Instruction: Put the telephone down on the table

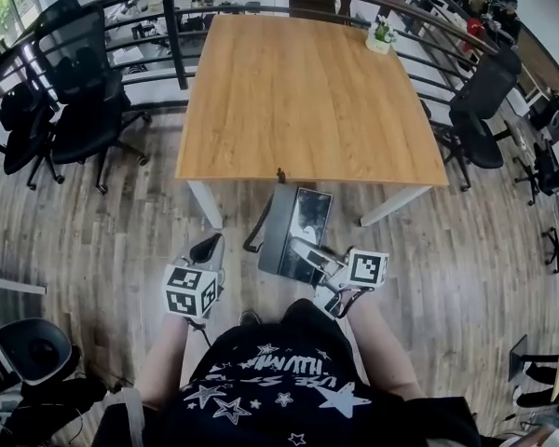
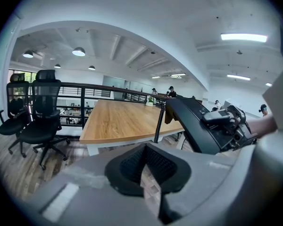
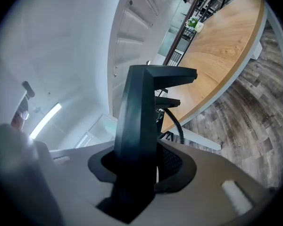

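Note:
The black desk telephone [image 1: 298, 229] hangs in the air over the wooden floor, just short of the table's near edge. My right gripper [image 1: 309, 250] is shut on its near edge, and in the right gripper view the telephone [image 3: 137, 135] stands upright between the pads. Its coiled cord [image 2: 159, 121] dangles beneath it. My left gripper [image 1: 206, 249] floats to the left of the phone, shut with nothing in it; in its own view the left gripper [image 2: 149, 174] has the telephone [image 2: 203, 126] off to its right. The wooden table [image 1: 307, 91] lies ahead.
A small potted plant [image 1: 382, 35] stands at the table's far right corner. Black office chairs stand left [image 1: 70, 110] and right [image 1: 480, 110] of the table. A dark railing [image 1: 168, 7] runs behind it. White table legs [image 1: 205, 203] are close in front of the grippers.

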Demonstrator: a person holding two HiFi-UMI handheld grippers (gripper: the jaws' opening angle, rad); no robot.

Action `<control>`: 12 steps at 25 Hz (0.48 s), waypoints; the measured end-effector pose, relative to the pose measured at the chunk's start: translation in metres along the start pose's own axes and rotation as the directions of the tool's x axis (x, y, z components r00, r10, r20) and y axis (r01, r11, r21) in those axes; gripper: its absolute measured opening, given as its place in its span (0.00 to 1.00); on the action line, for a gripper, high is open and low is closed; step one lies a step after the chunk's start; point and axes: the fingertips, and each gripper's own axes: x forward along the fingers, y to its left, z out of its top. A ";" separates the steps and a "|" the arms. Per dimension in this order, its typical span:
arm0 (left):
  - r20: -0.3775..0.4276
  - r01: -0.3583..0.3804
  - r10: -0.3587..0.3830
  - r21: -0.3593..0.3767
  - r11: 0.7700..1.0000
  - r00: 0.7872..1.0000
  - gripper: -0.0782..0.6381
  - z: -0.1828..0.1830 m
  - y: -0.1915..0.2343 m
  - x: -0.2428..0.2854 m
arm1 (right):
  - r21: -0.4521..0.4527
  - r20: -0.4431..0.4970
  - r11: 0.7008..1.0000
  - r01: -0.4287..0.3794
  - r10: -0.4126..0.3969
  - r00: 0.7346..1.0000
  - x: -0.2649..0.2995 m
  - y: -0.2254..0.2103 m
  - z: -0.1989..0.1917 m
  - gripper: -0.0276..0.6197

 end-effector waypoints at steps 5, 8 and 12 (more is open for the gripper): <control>0.007 -0.013 0.013 -0.026 1.000 1.000 0.11 0.003 0.017 0.006 | -0.009 -0.022 1.000 -0.003 0.003 1.000 0.011 -0.003 0.001 0.29; -0.003 -0.022 0.022 -0.032 0.999 1.000 0.11 0.005 0.023 0.015 | 0.012 -0.027 1.000 -0.011 0.011 1.000 0.021 -0.013 0.008 0.29; -0.016 -0.062 0.061 -0.041 0.997 0.998 0.11 0.009 0.031 0.031 | 0.033 -0.066 0.999 -0.035 0.037 0.997 0.035 -0.031 0.027 0.29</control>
